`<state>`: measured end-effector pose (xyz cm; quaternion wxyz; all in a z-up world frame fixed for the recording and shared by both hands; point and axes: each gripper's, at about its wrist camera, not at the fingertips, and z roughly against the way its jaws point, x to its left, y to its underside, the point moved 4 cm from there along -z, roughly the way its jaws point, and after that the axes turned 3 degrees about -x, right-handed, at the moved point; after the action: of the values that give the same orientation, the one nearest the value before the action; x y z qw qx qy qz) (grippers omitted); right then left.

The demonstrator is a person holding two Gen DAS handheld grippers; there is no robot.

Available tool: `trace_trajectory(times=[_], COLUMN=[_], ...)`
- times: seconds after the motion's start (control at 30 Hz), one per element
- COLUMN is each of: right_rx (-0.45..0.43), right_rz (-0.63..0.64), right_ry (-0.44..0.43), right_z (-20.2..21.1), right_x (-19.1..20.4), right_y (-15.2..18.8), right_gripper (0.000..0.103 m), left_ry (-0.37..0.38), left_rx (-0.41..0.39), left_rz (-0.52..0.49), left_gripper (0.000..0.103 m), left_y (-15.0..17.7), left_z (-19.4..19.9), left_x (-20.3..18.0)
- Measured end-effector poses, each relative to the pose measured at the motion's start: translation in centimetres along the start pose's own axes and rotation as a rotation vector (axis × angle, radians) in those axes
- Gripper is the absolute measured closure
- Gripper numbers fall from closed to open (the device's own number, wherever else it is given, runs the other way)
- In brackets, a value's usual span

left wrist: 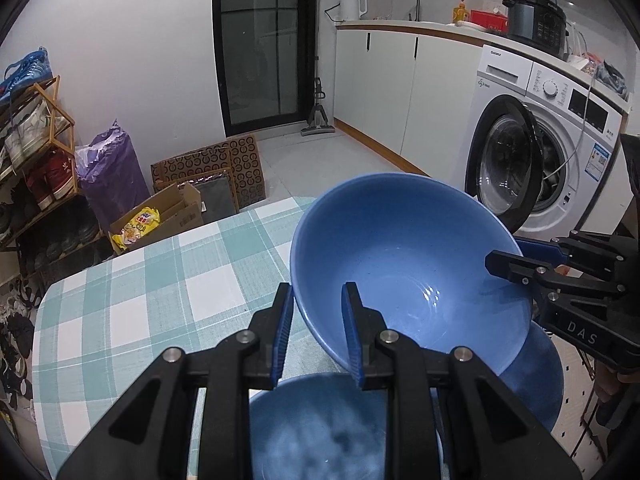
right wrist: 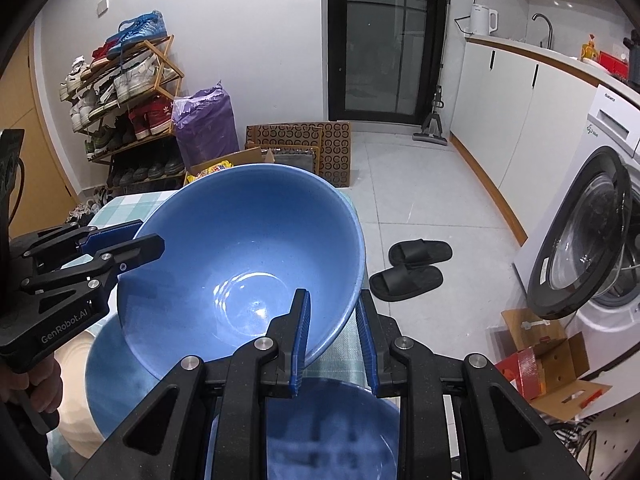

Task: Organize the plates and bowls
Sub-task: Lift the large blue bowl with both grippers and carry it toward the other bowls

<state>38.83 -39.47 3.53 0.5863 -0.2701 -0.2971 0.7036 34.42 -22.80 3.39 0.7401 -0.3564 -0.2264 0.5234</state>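
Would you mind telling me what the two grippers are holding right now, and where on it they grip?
Both hold one large blue bowl by its rim: the left gripper clamps one side of the rim, the right gripper the opposite side.

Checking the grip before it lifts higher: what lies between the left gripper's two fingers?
The near rim of the big blue bowl, pinched by the left gripper; the left wrist view shows it.

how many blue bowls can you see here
3. One blue bowl is held up by both claws, a second sits under the left claw, a third lies below the right claw.
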Motion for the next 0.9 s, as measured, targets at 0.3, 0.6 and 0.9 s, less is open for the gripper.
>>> trace_trajectory(times=[0.3, 0.6, 0.9], right_rx=[-0.027, -0.056, -0.067], right_rz=[0.016, 0.033, 0.061], right_ry=[0.002, -0.022, -0.049], right_z=[2.5, 4.7, 6.4], right_x=[0.7, 2.0, 3.8], right_y=[-0.2, 0.0, 0.8], right_gripper=[0.079, 0.079, 0.079], left_ry=[-0.002, -0.017, -0.038], left_rx=[-0.026, -0.038, -0.044], left_rz=[-0.002, 0.006, 0.023], left_gripper=[0.08, 0.08, 0.08], left_y=[0.0, 0.6, 1.8], left_z=[2.0, 3.9, 5.7], left_x=[-0.1, 0.5, 1.6])
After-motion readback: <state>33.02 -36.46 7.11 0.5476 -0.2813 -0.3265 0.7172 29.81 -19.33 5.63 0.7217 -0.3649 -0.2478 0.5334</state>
